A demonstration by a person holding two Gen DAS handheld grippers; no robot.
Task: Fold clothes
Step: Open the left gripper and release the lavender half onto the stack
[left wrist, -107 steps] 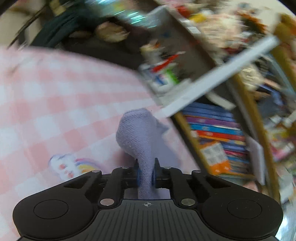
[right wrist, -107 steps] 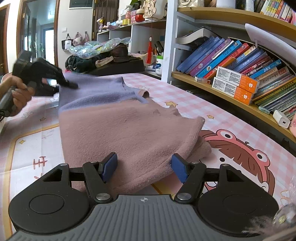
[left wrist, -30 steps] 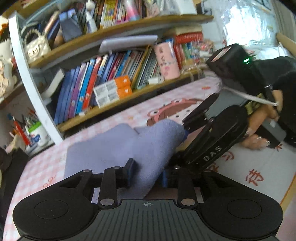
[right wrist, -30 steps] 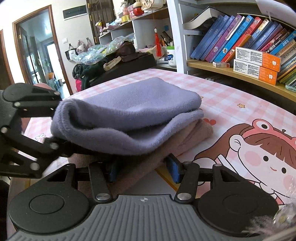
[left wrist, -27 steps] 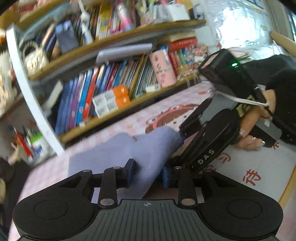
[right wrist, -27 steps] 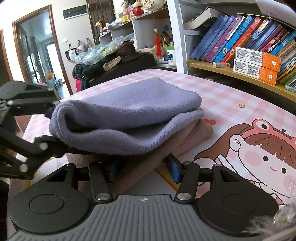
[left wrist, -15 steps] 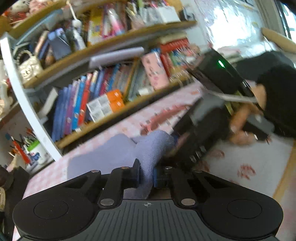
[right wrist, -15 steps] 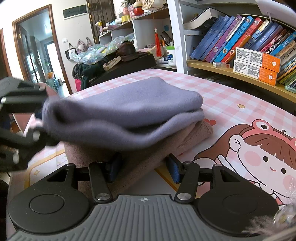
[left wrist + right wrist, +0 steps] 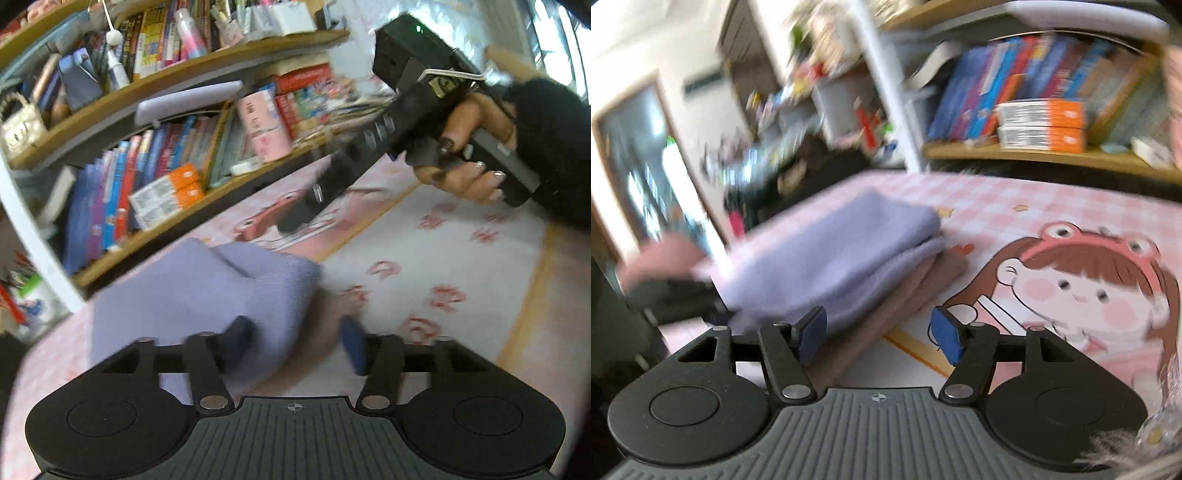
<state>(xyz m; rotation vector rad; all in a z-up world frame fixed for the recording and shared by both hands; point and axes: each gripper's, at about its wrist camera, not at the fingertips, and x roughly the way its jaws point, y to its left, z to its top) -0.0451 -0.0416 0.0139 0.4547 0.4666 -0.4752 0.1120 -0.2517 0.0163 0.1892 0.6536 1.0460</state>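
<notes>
Bookshelf (image 9: 1052, 155) blocks behind folded sweater (image 9: 834, 251); tablecloth (image 9: 1015, 214) beside it bare.

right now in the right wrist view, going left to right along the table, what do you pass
person's hand → folded lilac and brown garment → cartoon girl printed on the table mat

Soft daylight fills both fisheye views; motion blur smears the bookshelf (image 9: 1034, 122) and doorway (image 9: 646, 166), and edges bow strongly.

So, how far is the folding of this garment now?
Done: the lilac-and-brown garment lies folded in layers on the table mat. In hand: nothing; the left hand-held gripper and right hand-held gripper have just been opening, pads off it. Left: perhaps tidying.
</notes>
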